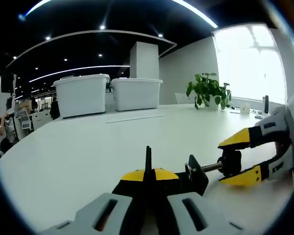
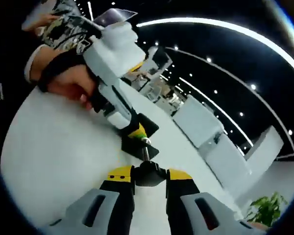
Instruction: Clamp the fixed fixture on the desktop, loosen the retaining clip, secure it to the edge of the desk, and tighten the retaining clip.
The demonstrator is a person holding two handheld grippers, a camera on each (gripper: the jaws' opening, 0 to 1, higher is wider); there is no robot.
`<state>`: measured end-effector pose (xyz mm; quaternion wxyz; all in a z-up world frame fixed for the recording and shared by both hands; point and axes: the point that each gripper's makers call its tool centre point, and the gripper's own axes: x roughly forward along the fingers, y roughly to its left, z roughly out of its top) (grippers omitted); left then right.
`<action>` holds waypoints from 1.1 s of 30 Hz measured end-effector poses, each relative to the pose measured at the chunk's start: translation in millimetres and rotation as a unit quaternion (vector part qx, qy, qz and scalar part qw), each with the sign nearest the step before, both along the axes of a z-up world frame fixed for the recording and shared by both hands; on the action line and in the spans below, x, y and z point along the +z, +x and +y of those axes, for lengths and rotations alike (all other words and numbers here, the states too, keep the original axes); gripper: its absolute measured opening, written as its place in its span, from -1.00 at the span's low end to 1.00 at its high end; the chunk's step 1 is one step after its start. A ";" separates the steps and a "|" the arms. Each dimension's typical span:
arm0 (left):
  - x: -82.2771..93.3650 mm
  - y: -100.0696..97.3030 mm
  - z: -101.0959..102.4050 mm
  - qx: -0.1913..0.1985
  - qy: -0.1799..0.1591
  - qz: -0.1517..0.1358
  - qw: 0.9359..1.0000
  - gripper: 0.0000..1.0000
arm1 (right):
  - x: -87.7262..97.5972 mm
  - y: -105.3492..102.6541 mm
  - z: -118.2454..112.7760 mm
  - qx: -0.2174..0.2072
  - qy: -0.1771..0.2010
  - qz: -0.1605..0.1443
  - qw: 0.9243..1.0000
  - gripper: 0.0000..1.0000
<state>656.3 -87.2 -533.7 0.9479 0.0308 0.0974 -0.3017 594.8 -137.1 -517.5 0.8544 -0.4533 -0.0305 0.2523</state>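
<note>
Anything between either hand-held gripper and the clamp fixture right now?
Nothing visible. The left hand-held gripper is shut on the clamp fixture body; the right hand-held gripper is closed on its screw knob.

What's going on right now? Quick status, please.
Left gripper shut on the black clamp fixture. Right gripper shut on its screw knob. Fixture sits on the white desk; nothing in the way.

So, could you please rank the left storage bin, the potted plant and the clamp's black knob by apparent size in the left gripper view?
1. Left storage bin
2. Potted plant
3. Black knob, smallest-looking despite being nearest the camera, between the right claw's tips.
</note>
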 end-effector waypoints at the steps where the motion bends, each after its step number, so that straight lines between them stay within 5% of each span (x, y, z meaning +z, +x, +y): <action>1: -0.1 1.2 0.5 0.000 0.000 0.000 1.000 -0.90 | 0.4 -1.9 0.7 -0.005 -0.030 -0.020 0.999 -0.56; 5: -0.5 3.4 2.4 0.001 -0.003 0.003 1.000 -0.89 | 0.8 -4.4 1.8 -0.005 -0.066 -0.041 0.997 -0.55; 8: -0.6 3.5 2.7 0.001 -0.001 0.002 1.000 -0.89 | 1.4 -1.2 -2.2 -0.005 -0.043 -0.025 0.999 -0.53; 10: -0.8 4.9 2.9 0.000 0.005 -0.001 1.000 -0.89 | -1.1 -1.0 -4.1 -0.009 0.001 0.014 1.000 -0.51; 12: -1.1 5.5 2.5 -0.001 0.007 -0.002 1.000 -0.89 | -3.6 -2.2 -1.7 -0.003 0.090 0.084 0.992 -0.46; 14: -1.2 4.9 1.5 -0.005 0.007 -0.001 1.000 -0.89 | 3.4 1.8 -7.9 -0.016 0.198 0.140 0.970 -0.27; 15: -1.3 6.5 1.5 -0.006 0.011 -0.003 1.000 -0.89 | 4.7 4.0 -11.1 -0.023 0.255 0.176 0.951 -0.15; 16: -1.3 7.1 1.8 -0.006 0.012 -0.004 1.000 -0.89 | 5.2 5.8 -11.7 -0.024 0.315 0.218 0.923 -0.01; 17: -1.4 7.5 1.9 -0.007 0.012 -0.003 1.000 -0.89 | 5.7 5.4 -10.9 -0.021 0.378 0.263 0.887 0.06; 18: -1.4 7.7 1.9 -0.007 0.011 -0.003 1.000 -0.89 | 6.4 7.9 -12.1 -0.024 0.445 0.306 0.841 0.08; 20: -1.5 6.9 1.7 -0.007 0.013 -0.004 1.000 -0.89 | 2.9 19.2 -20.1 -0.039 0.518 0.350 0.779 -0.01; 21: -1.5 5.2 1.2 -0.007 0.013 -0.004 1.000 -0.89 | 0.2 24.2 -25.4 -0.048 0.534 0.354 0.766 -0.09; 22: -1.5 4.6 1.2 -0.007 0.013 -0.004 1.000 -0.89 | -5.3 25.1 -25.9 -0.052 0.519 0.345 0.780 -0.23; 23: -1.4 2.5 0.4 -0.007 0.014 -0.004 1.000 -0.89 | -10.8 26.3 -26.5 -0.060 0.517 0.354 0.777 -0.32; 24: -1.6 1.7 0.3 -0.007 0.014 -0.004 1.000 -0.89 | -12.9 22.1 -18.7 -0.056 0.537 0.381 0.750 -0.34; 25: -1.6 0.6 -0.4 -0.007 0.015 -0.004 1.000 -0.89 | -13.0 19.4 -11.0 -0.042 0.550 0.400 0.731 -0.45; 27: -1.7 -0.9 -0.3 -0.007 0.016 -0.004 1.000 -0.89 | -13.7 21.7 -13.7 -0.049 0.552 0.397 0.732 -0.45; 30: -1.9 -2.8 -0.9 -0.006 0.016 -0.003 1.000 -0.89 | -13.3 23.5 -16.2 -0.051 0.571 0.408 0.711 -0.46; 31: -2.0 -3.7 -1.4 -0.006 0.017 -0.003 1.000 -0.89 | -13.3 23.3 -15.4 -0.051 0.570 0.408 0.712 -0.46; 33: -2.0 -4.0 -1.6 -0.006 0.016 -0.002 1.000 -0.89 | -13.9 19.0 -11.8 -0.047 0.544 0.396 0.739 -0.47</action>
